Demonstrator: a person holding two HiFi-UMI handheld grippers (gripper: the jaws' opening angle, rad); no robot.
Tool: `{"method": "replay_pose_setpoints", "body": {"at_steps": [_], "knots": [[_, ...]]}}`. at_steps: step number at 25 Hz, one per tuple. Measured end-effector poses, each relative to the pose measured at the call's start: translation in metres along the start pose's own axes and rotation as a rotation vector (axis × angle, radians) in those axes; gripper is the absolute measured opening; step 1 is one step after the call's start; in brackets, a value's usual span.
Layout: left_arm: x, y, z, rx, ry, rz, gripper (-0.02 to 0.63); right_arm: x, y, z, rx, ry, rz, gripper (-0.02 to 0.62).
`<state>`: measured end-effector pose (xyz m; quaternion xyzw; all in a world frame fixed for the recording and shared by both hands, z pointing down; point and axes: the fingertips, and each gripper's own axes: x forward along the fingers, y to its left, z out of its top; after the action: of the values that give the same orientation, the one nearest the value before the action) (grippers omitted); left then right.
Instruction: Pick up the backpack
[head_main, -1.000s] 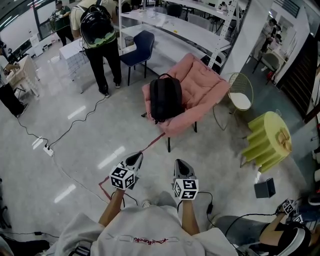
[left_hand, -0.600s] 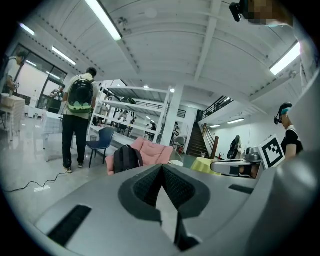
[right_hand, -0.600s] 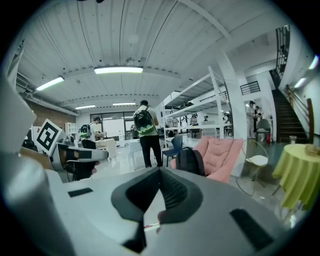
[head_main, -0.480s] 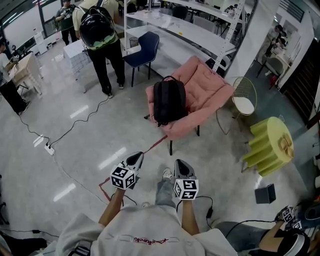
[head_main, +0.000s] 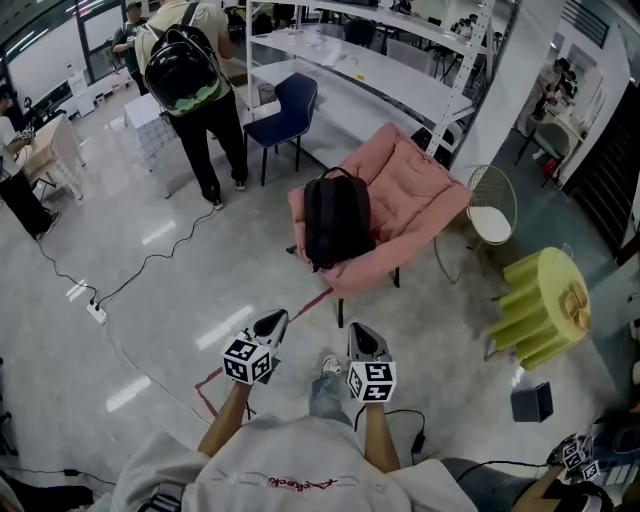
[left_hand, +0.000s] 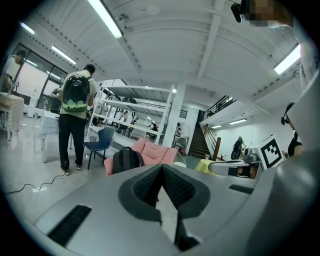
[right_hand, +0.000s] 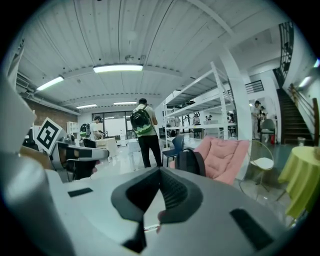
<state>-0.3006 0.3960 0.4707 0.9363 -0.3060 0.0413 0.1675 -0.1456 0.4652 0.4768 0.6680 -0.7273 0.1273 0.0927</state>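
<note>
Compared with a second ago, the person's shoe (head_main: 328, 365) and trouser leg now show between the two grippers, and the pink chair (head_main: 415, 190) sits a little lower in the head view. A black backpack (head_main: 337, 217) stands upright on the front of that chair's seat, well ahead of both grippers. Held side by side above the grey floor (head_main: 180, 290), the left gripper (head_main: 272, 322) and right gripper (head_main: 362, 334) each have their jaws pressed together with nothing between them.
</note>
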Motion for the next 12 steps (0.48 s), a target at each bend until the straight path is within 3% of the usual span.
{"method": "replay_pose_setpoints", "body": {"at_steps": [12], "knots": [[0.098,0.038,0.027,-0.017,0.014,0.046,0.009,0.09,-0.068,0.027,-0.011,0.029,0.04,0.018]]}}
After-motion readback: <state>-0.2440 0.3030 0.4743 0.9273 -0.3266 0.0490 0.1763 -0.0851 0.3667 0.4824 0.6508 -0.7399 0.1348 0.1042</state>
